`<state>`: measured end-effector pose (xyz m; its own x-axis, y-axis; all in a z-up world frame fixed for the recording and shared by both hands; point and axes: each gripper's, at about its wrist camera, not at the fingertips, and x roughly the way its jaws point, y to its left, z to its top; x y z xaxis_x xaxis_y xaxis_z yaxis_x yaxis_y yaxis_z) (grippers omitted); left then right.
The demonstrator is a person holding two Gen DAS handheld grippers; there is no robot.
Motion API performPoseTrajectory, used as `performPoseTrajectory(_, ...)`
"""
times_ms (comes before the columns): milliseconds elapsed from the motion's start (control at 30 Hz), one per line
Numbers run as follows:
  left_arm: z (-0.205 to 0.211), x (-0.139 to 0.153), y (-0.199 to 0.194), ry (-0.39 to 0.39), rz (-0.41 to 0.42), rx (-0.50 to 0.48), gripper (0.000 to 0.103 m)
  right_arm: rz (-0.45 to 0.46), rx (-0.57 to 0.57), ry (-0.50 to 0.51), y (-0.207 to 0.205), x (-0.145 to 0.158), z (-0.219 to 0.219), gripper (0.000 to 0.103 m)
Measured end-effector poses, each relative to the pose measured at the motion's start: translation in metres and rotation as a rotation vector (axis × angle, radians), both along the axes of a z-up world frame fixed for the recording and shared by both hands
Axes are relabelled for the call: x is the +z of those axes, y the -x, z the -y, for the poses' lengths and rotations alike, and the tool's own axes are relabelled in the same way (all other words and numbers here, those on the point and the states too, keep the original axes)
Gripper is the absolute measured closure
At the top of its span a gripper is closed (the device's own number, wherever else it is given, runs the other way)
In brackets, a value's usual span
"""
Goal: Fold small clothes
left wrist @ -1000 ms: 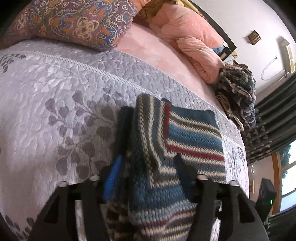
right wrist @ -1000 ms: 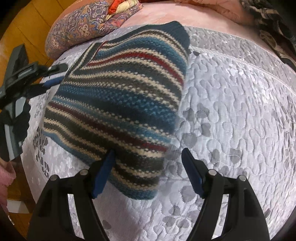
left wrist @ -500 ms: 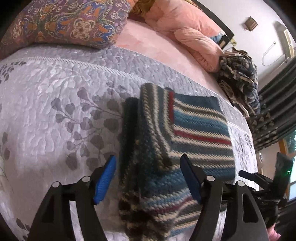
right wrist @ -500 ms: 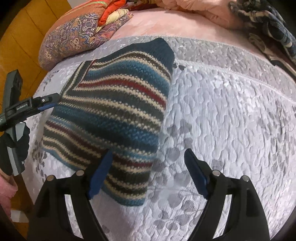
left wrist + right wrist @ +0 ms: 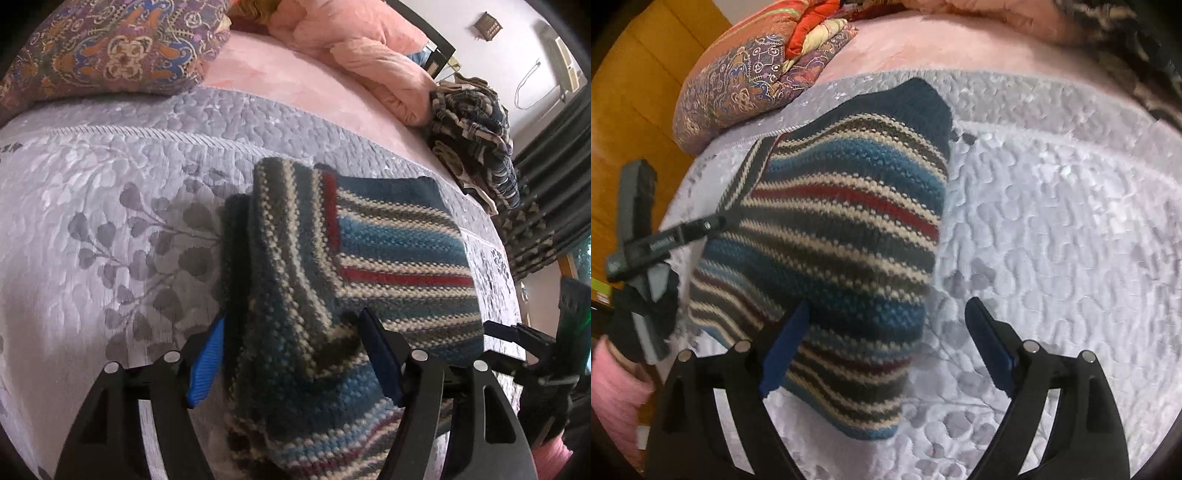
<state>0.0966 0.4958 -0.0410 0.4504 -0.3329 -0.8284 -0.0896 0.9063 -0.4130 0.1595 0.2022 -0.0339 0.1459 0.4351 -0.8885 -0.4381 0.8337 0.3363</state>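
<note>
Left wrist view: the left claw (image 5: 291, 363) stands wide open, its jaws either side of the near edge of the striped knitted sweater (image 5: 369, 266) but clamped on nothing; the blue pad (image 5: 207, 363) sits just left of the folded edge, the dark pad on the right rests against the knit. The sweater lies folded into a thick rectangle on the grey quilted bedspread (image 5: 110, 192), with a patterned pillow (image 5: 110, 48) far left, a pink duvet (image 5: 369, 48) far behind, and a heap of striped clothes (image 5: 476, 125) far right; the right claw (image 5: 524, 343) shows at the right edge, though its jaws cannot be read from here.

Right wrist view: the right claw (image 5: 886, 343) is likewise spread wide and holds nothing; its left pad overlaps the sweater's (image 5: 842, 236) near corner, its right pad hangs over bare bedspread (image 5: 1052, 221). The left claw (image 5: 665, 240) is at the far left of the garment.

Risk, as I judge it: the bulky layers may spring apart or slide if either claw drags across them while leaving; a pad snagging the loose knit would pull the fold askew.

Hard to make out: the sweater's nearest edge is hidden behind the claws; the sleeves are tucked out of sight; this view is blurred.
</note>
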Motion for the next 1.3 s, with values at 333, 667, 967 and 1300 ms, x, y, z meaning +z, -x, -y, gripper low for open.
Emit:
performPoseTrajectory(333, -0.003, -0.027, -0.015, 0.115, -0.016, -0.060, 0.028, -0.198, 0.012, -0.152, -0.037, -0.027, -0.008, 0.012)
performPoseTrajectory(667, -0.001, -0.035, -0.027, 0.181, -0.021, -0.090, 0.019, -0.361, 0.000, -0.294, -0.053, -0.060, -0.019, 0.006)
performPoseTrajectory(967, -0.008, -0.044, -0.031, 0.202, -0.047, -0.103, 0.033, -0.369, 0.015, -0.342, -0.050, -0.065, -0.022, 0.019)
performPoseTrajectory(1300, -0.022, -0.042, -0.006, 0.445, 0.061, -0.032, 0.067, -0.331, 0.072, -0.421, -0.038, -0.041, -0.004, 0.041)
